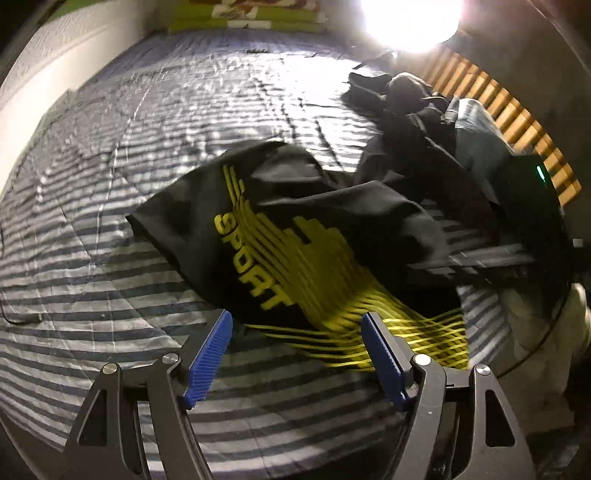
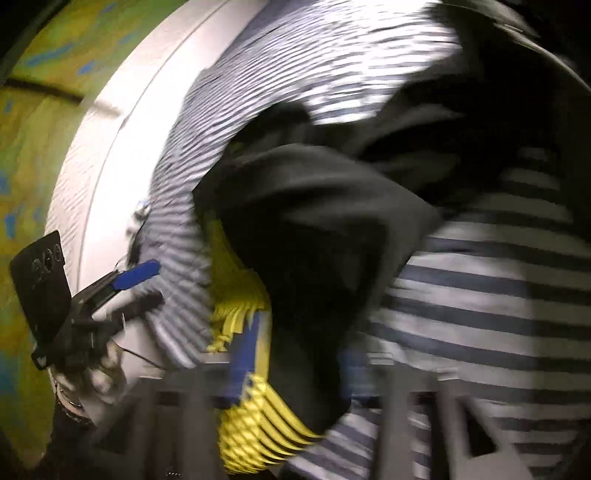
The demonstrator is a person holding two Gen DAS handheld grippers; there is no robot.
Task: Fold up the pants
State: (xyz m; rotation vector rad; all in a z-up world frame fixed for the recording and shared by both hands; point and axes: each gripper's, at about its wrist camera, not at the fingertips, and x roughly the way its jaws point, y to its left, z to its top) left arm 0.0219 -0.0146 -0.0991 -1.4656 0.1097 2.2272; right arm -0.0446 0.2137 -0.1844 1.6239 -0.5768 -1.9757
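Black pants (image 1: 295, 221) with a yellow SPORT print lie crumpled on the striped bedspread (image 1: 147, 147), their printed part trailing toward the lower right. My left gripper (image 1: 297, 319) hovers open at the pants' near edge, and its blue pads (image 1: 210, 350) hold nothing. The right wrist view is badly motion-blurred. In it my right gripper (image 2: 297, 354) has its blue pads (image 2: 243, 347) closed on a bunch of the pants (image 2: 314, 229), black and yellow cloth billowing up from them. A hand (image 2: 96, 373) holds the left gripper (image 2: 147, 286) at the far left of that view.
A heap of dark clothes (image 1: 413, 110) and a pair of jeans (image 1: 476, 129) lie at the bed's far right, beside a slatted wooden headboard (image 1: 517, 110). A glaring lamp (image 1: 410, 22) shines above them. A white bed frame (image 2: 96, 166) borders the spread, with green-yellow flooring (image 2: 26, 166) beyond.
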